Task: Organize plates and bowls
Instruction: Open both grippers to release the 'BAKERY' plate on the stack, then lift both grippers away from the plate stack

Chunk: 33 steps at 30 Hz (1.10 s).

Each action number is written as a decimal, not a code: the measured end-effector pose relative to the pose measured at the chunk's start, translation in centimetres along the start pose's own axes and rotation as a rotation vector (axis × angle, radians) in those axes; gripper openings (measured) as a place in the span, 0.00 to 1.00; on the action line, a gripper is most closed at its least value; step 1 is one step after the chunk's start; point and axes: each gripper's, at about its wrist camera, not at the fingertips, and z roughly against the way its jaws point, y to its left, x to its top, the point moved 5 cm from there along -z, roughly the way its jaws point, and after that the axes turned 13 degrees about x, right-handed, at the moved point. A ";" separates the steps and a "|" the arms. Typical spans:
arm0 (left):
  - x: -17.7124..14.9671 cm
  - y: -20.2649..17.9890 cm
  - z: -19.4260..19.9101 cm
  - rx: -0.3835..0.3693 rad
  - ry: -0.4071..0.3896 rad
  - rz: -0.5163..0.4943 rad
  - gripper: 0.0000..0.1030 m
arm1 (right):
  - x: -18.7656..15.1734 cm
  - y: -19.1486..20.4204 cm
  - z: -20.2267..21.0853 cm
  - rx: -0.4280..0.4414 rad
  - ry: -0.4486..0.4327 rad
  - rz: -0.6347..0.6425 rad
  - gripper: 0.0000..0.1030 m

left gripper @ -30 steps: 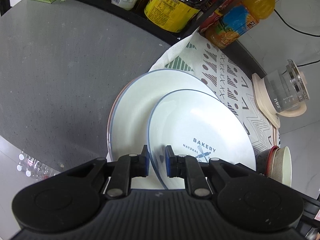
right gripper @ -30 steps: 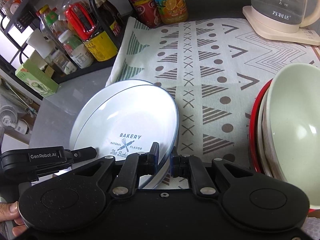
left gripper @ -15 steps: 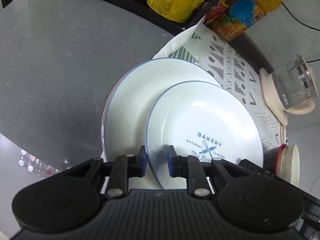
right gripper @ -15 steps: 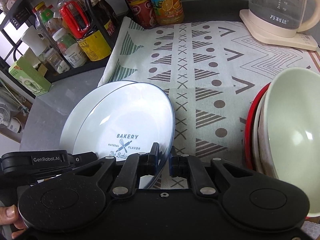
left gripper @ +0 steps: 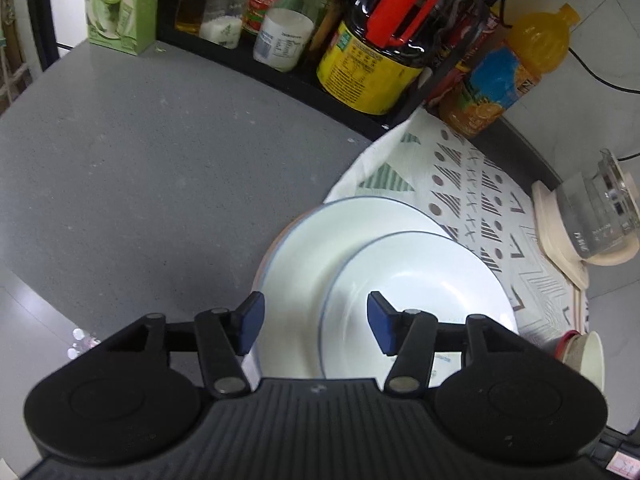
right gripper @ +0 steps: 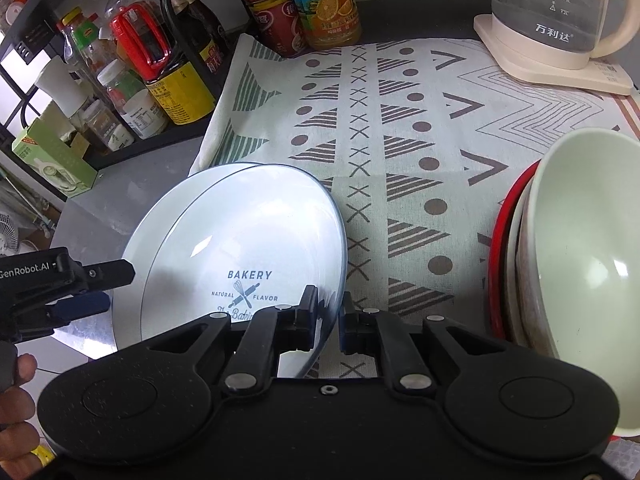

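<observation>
Bakery plate (right gripper: 244,240) clamped at its rim by right hand-held gripper (right gripper: 326,312); left hand-held gripper (left gripper: 314,322) spread wide.

My left gripper (left gripper: 312,322): matte black housing, ribbed centre panel, two round side discs, black linkage arms with silver pivot screws, blue pads (left gripper: 380,328) on the fingers. My right gripper (right gripper: 327,316): same black build, silver rivets, one small centre screw, dark blue pads. White "GenRobot.AI" lettering on the left unit's side, seen from the right wrist.
</observation>
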 end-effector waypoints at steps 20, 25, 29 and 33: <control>-0.9 0.5 -2.1 0.050 -0.023 -0.006 0.44 | 0.4 0.3 -1.3 -0.016 0.047 0.086 0.15; -0.6 0.7 -1.9 0.037 -0.031 0.018 0.37 | 0.5 0.5 -2.1 -0.027 0.065 0.102 0.17; -0.3 1.0 -1.7 0.033 -0.045 0.019 0.31 | 0.5 0.5 -2.5 -0.027 0.075 0.103 0.20; -0.2 1.1 -1.7 0.028 -0.041 0.017 0.29 | 0.5 0.7 -2.7 -0.033 0.079 0.111 0.22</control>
